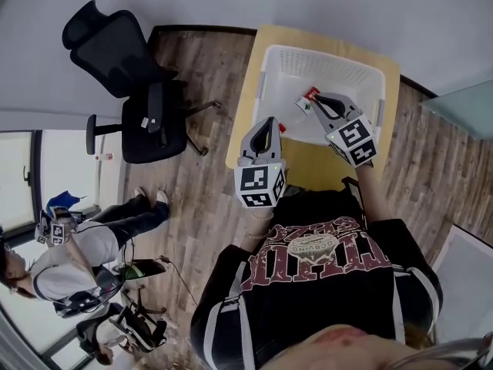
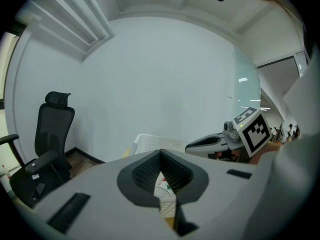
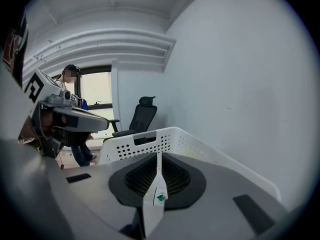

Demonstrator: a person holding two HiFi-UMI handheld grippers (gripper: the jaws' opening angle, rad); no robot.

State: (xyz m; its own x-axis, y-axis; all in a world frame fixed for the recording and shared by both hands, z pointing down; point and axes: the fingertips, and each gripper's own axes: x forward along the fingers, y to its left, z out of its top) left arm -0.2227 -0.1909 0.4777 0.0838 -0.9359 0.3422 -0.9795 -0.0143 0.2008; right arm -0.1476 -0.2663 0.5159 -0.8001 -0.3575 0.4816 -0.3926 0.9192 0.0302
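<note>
The right tongs (image 1: 318, 99) clench a thin white packet (image 1: 307, 103) over the white basket (image 1: 323, 55) on the yellow worktop (image 1: 314, 168); the left tongs (image 1: 269, 121) are closed on nothing. The packet looks light, limp and slick, best pinched along an edge

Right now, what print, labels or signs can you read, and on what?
No text reads clearly.
Packet in right tongs: green triangle logo, print too small to read.
Marker cubes: black-and-white square patterns, no words.
Shirt: large lettering, upside down, not legible.
</note>
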